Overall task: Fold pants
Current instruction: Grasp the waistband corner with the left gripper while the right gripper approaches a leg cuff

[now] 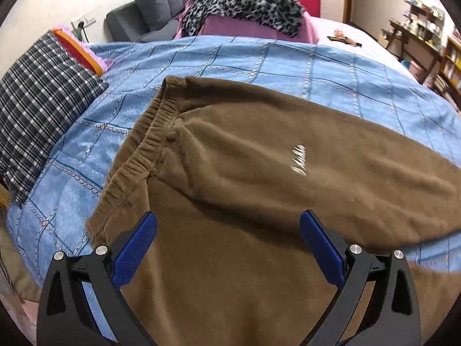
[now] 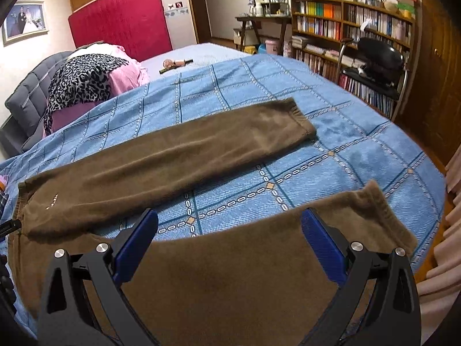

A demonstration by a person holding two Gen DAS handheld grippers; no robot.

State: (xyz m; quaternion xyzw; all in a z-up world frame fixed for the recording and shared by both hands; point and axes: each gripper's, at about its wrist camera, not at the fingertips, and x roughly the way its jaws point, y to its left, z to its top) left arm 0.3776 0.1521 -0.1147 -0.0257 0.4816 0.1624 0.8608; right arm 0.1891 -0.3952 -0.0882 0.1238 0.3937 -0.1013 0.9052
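- While both grippers hang over the near edge of the bed, neither one grips anything: left gripper (image 1: 228, 230) has its blue pads (image 1: 135, 249) spread wide above brown fabric, nothing between them.
- Right gripper (image 2: 229, 229) same: fingers spread wide, poised over the near trouser leg, no cloth pinched.
- Brown pants (image 1: 259, 167) lie flat on the blue checked bedspread (image 1: 317, 66), laid out sideways across the bed.
- Left wrist view: elastic waistband (image 1: 144, 147) sits toward the left, running diagonally; one corner of it is flipped up at the far end. Small white embroidered script (image 1: 298, 160) on the upper thigh area, right of the waistband.
- Right wrist view: the two legs are apart in a V. Near leg cuff (image 2: 380, 210) lies close to the right fingertip; far leg (image 2: 173, 155) stretches straight to the right, its cuff (image 2: 299, 115) resting on the bedspread. Blue cover shows between the legs.
- Left of the waistband: plaid pillow (image 1: 37, 115), just off the pants, not touching.
- Further back: pink bundle with a leopard-print cloth (image 1: 245, 3) draped on top, grey tufted headboard (image 1: 161, 3) behind it.
- Small dark object with a round pink end (image 2: 175, 65) lies on the far part of the bed; can't tell what it is.
- Far right: bookshelf (image 2: 345, 26), black chair (image 2: 374, 63) in front of it. Back wall: red panel (image 2: 121, 20).
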